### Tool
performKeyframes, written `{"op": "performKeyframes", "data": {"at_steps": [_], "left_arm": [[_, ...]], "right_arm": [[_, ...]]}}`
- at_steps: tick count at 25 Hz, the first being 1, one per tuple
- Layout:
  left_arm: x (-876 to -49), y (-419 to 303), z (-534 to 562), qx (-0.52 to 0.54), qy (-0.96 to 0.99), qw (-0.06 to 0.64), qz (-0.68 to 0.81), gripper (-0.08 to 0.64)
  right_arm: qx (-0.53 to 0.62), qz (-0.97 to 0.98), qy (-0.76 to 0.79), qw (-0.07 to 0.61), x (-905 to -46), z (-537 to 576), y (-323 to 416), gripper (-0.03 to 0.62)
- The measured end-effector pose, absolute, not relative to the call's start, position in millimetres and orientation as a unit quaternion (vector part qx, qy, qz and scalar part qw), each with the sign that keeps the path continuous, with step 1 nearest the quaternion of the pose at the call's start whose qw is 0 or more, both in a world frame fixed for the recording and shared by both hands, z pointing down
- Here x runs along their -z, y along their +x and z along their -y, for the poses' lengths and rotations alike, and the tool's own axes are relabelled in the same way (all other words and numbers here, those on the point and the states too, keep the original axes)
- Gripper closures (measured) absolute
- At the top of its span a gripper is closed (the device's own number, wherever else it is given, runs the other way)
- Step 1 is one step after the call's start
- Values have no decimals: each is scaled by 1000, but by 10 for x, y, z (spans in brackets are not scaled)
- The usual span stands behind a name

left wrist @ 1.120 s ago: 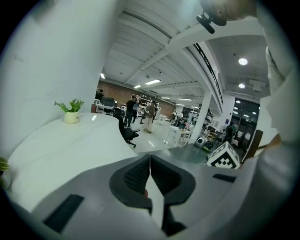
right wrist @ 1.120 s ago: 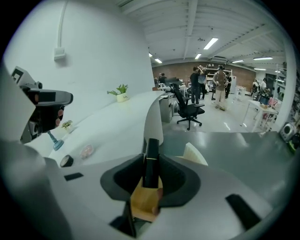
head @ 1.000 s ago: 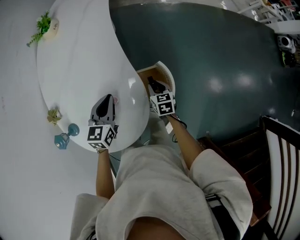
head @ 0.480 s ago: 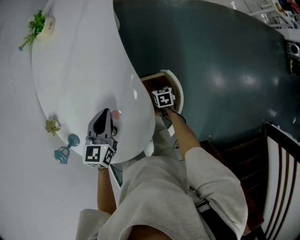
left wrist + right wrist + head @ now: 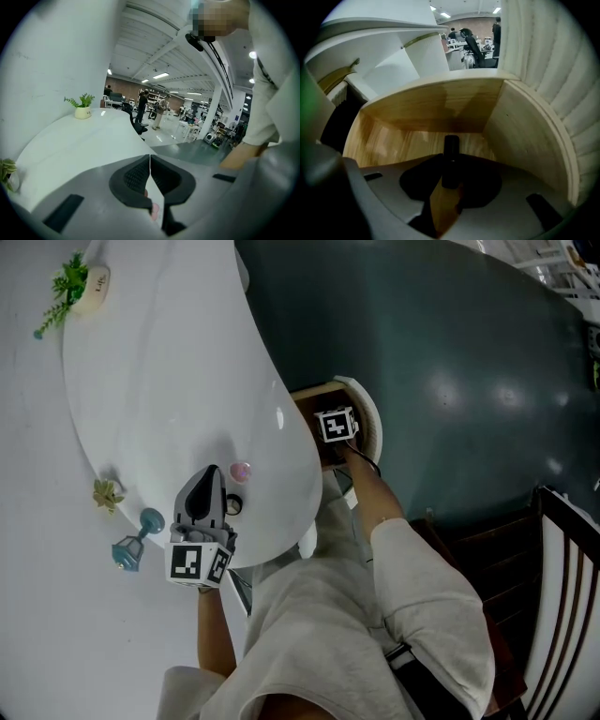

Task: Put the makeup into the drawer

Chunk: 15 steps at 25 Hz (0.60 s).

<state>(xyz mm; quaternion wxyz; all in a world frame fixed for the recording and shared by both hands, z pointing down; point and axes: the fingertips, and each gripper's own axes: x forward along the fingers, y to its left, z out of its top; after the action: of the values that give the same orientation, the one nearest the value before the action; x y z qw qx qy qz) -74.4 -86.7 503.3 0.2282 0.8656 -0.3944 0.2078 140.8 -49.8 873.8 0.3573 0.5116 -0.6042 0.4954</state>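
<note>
One plant pot [image 5: 95, 283], label poss. "Life".

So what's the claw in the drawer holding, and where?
The right gripper pinches a small dark makeup tube by one end; the other end pokes out toward the floor of the wooden drawer.

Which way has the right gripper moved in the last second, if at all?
Yes. Judged against the wooden drawer, the right gripper has dropped from the rim down inside it, gripping a dark makeup tube.
</note>
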Motion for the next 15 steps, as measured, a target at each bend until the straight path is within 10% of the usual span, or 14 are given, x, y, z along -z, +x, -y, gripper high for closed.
{"op": "performKeyframes", "data": {"at_steps": [3,15], "left_arm": [[-4984,-780,842,-209,864,226,398,548],[-4802,-794,699,-174,874,208,404,548]], "right_arm": [[-501,610,516,333,-8652,526,1399,398],[-405,675,576,223,-7444,638,1504,426]]}}
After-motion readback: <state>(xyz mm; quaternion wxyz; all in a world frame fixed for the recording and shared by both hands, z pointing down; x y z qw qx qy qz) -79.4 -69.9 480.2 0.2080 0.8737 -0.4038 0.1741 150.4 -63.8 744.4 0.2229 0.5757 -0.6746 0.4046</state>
